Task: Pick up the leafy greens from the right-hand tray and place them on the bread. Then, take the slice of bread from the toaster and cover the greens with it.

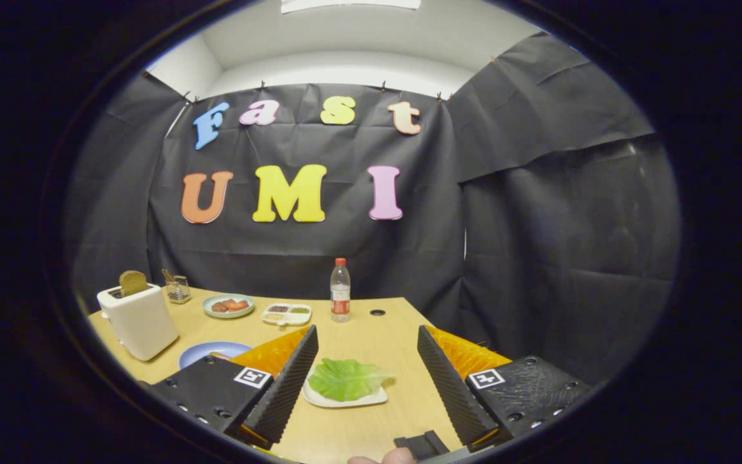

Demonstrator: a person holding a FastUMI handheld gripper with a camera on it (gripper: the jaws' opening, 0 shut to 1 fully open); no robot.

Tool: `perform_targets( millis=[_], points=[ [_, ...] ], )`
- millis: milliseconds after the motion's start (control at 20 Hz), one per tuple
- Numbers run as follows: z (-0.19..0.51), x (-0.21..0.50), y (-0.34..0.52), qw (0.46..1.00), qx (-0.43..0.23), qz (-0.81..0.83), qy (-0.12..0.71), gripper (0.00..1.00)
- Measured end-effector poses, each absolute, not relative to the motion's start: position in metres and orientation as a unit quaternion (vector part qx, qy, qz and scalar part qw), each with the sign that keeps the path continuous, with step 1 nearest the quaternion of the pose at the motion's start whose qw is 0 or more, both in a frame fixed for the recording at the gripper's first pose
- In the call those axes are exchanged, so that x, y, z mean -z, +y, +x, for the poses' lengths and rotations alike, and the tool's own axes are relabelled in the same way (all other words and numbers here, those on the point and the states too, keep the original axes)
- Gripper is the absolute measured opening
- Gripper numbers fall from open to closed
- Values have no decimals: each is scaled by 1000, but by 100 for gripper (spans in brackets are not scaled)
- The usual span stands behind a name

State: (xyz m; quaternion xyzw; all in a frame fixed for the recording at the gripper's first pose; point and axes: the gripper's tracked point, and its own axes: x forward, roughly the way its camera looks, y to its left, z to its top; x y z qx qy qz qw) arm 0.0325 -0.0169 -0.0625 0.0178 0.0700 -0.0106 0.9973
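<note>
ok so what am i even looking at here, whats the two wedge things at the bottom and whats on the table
Those wedges are the two fingers of a handheld gripper; a person carries it, and the camera rides on it, looking forward along the fingers. They are spread wide and hold nothing. Between them, on the wooden table, lies a green leaf on a small white tray. Further off stand a white toaster with a bread slice sticking up, a blue plate, a plate of meat, a divided dish and a bottle.
</note>
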Motion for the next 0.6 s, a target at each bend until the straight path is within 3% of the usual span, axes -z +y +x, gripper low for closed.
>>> perform_targets(
  millis=[600],
  points=[
    [106, 203, -40, 956, 14, 146, 253, 96]
  ],
)
